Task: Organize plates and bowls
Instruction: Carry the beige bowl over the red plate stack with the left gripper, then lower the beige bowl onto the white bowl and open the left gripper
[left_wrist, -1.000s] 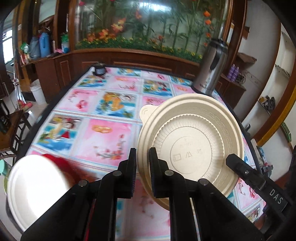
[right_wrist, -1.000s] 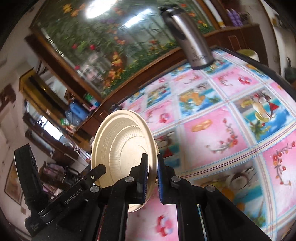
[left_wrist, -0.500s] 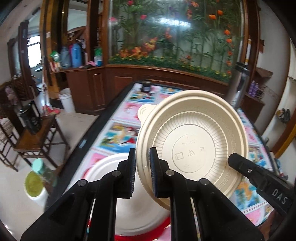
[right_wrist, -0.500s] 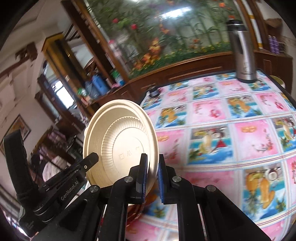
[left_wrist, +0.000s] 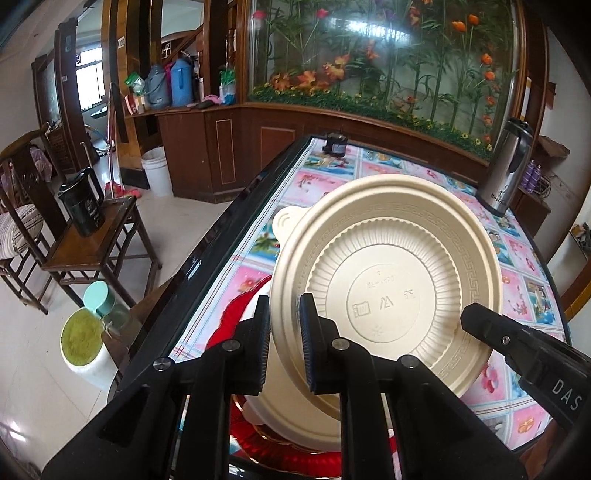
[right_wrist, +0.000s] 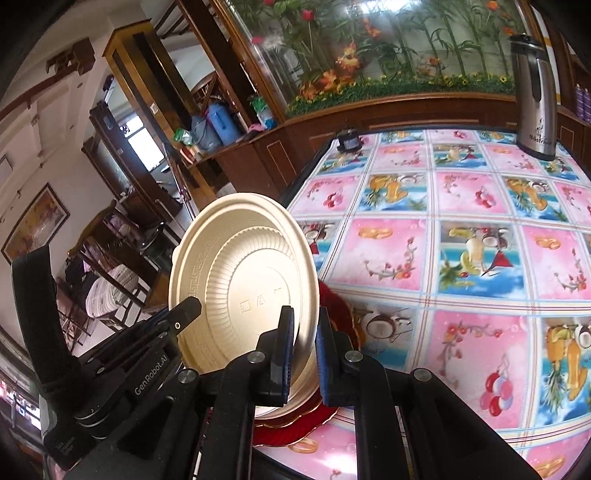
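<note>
Two handheld grippers share one cream bowl (left_wrist: 388, 291) above the near corner of a dining table. The left gripper (left_wrist: 284, 343) is clamped on the bowl's rim at its lower left edge, black jaws pinching the thin lip from both sides. The right gripper (right_wrist: 303, 354) is clamped on the opposite part of the same rim, its blue-lined pads closed on the lip; its black finger also enters the left wrist view from the lower right, reaching the bowl's far edge. The bowl is held tilted, its ribbed underside and moulded base marks facing both cameras.

Directly beneath the bowl and just ahead of both sets of jaws lies a white plate (left_wrist: 280, 402), resting on a red plate (right_wrist: 332, 413) with a gilded scalloped edge. Whether the bowl touches the white plate cannot be told from either view.

Beyond the grippers stretches the table (right_wrist: 480, 236), covered in a cloth of pink and blue picture squares. At its far right corner stands a steel thermos jug (right_wrist: 533, 85); at the far left edge sits a small dark object (left_wrist: 334, 146). To the left of the left gripper, off the table, a wooden side table carries a black pitcher (left_wrist: 82, 206). Behind everything runs a wooden cabinet topped by a glass panel (left_wrist: 388, 55) of painted flowers and bamboo.
</note>
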